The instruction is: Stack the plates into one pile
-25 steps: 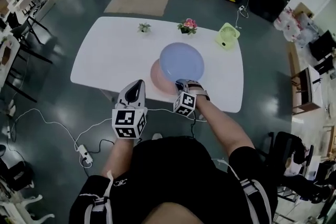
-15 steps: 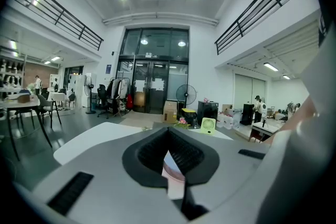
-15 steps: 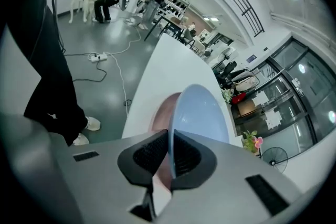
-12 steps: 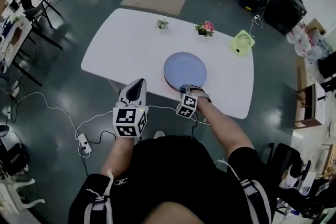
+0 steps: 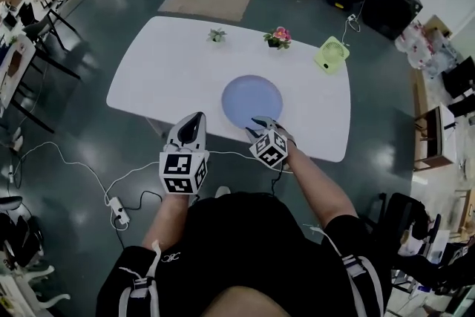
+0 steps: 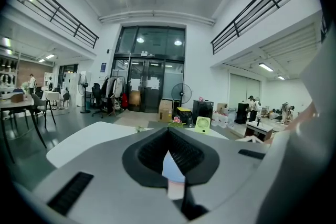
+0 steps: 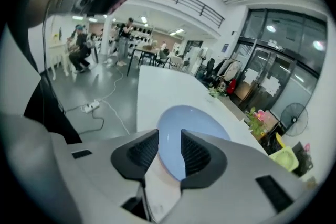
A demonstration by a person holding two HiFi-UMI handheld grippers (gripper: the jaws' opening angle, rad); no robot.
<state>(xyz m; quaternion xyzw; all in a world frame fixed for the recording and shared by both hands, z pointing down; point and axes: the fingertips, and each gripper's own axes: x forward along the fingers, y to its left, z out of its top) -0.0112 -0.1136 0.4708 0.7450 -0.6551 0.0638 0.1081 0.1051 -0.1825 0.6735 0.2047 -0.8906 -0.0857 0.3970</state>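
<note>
– Ahead of the right tongs (image 5: 261,128), what changed?
– Jaws just opened wide, freeing the blue plate (image 5: 252,102), now centred on the pink plate (image 7: 163,174); left tongs (image 5: 194,124) pinched together, empty. Pile seemingly complete.

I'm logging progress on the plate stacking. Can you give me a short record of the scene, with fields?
Surface: white table
Stack: blue plate lies on the pink plate, of which only a rim shows
Right gripper: at the blue plate's near edge, jaws have just been opening, the rim between them but not pressed
Left gripper: short of the table's near edge, jaws together, empty
Also on table: green fan, pink flowers, small plant
Status: plates look piled
</note>
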